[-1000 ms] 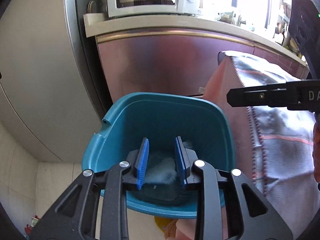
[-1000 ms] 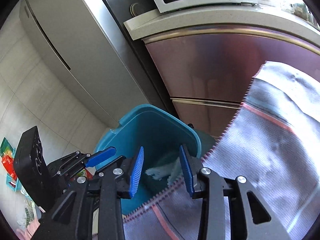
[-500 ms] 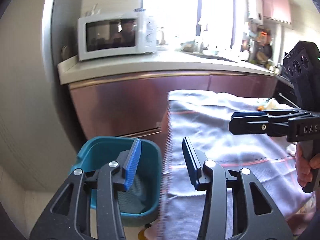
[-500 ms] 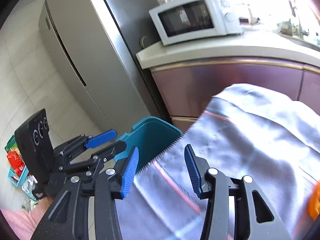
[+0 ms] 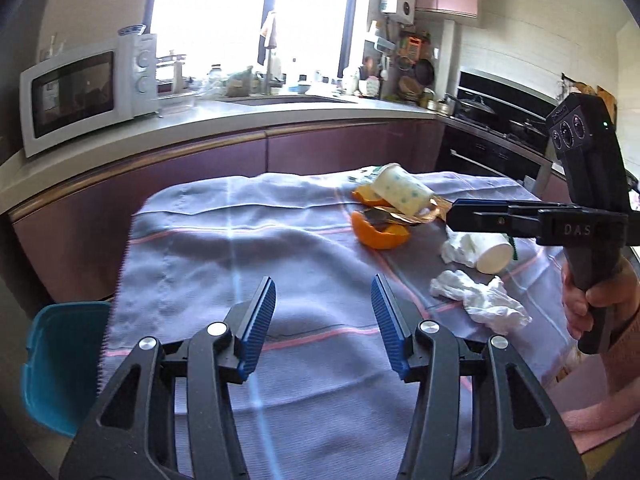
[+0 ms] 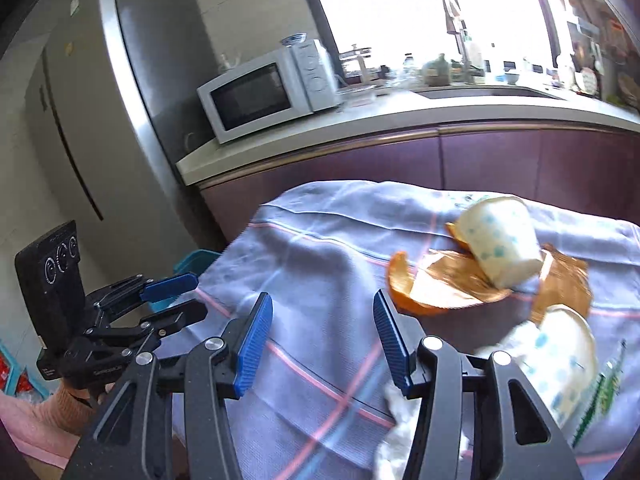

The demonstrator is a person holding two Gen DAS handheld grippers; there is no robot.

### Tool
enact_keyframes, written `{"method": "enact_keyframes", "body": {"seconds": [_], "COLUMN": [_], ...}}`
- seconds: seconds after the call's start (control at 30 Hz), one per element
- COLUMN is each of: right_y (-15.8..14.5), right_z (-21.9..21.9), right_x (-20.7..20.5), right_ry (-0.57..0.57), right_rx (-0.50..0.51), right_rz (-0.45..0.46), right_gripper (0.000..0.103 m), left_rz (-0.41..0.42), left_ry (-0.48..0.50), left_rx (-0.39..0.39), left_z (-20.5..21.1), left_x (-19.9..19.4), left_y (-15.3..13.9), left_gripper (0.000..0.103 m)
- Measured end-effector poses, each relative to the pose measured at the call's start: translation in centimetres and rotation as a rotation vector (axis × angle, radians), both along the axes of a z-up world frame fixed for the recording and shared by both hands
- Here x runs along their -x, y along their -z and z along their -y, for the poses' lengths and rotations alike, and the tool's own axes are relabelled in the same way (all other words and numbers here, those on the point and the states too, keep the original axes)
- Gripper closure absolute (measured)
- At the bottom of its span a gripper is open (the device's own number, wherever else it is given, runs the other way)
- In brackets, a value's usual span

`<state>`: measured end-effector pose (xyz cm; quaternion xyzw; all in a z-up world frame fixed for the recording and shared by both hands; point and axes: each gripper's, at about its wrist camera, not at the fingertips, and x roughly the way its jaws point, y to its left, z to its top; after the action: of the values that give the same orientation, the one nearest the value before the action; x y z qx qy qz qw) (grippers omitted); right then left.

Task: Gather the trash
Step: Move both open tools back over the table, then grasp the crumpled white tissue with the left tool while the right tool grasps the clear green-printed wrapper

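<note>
Kitchen counters run behind our table: a white microwave (image 5: 84, 90) sits at the left end of the worktop, a steel fridge (image 6: 132, 92) stands beyond it, and bright windows glare above the sink. We hold both grippers over a table covered with a lilac cloth (image 5: 248, 248) crossed by thin pink lines. Our left gripper (image 5: 323, 322) hangs above a bare stretch of the cloth with its blue pads spread wide and nothing between them. Our right gripper (image 6: 323, 342) is likewise spread wide and carries nothing; in the left wrist view its fingers reach in from the right side, above the litter. The trash lies together on the far right part of the cloth. A spotted paper cup (image 5: 402, 192) lies on its side, tipped across orange peel (image 5: 378, 234) and a crinkled brown wrapper (image 6: 452, 282). Nearer to us, a second paper cup (image 5: 494, 254) lies on its side with crumpled white tissue (image 5: 480, 300) just beside it; in the right wrist view that cup shows blue spots and sits right behind the right finger, partly hidden by it. A green-printed strip (image 6: 600, 400) lies close to that cup, too blurred for us to read. Below the left edge of the table stands the teal bin (image 5: 60, 360), well apart from the litter, with only its rim and one wall in view.
</note>
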<state>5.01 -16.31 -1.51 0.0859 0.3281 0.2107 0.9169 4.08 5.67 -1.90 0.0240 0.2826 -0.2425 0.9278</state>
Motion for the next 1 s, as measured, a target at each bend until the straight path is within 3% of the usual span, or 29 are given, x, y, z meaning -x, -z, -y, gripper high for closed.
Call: {"method": "enact_keyframes", "body": {"seconds": [0.17,0.47,0.87,0.97,1.0], "right_y": [1.4,3.5,6.8,6.9,6.9], "right_z": [6.1,12.1,11.6,11.3,11.3], "right_x": [1.4,4.0,3.5,3.3,3.3], "right_ry": [0.155,0.359,0.406,0.414,0.41], "right_rx": [-0.016,0.059,0.27,0.312,0.314], "right_rz": [-0.019,-0.029,-0.055,-0.052,-0.05], "right_gripper": [0.053,0.053,0.053,0.055,0.061], "left_rz": [-0.036,-0.113,-0.214,-0.241,-0.256], "left_ry": [0.13,0.282,0.317,0.308,0.308], "left_rx": [-0.001,0.001,-0.053,-0.064,-0.065], "left_z": [5.2,11.4,15.4,15.6,15.7], "left_x": [0.5,0.7,-1.0,-1.6,-1.8], "left_y": [1.0,2.9,5.6,6.2,6.4], "left_gripper": [0.052,0.048,0.046,0.051,0.054]}}
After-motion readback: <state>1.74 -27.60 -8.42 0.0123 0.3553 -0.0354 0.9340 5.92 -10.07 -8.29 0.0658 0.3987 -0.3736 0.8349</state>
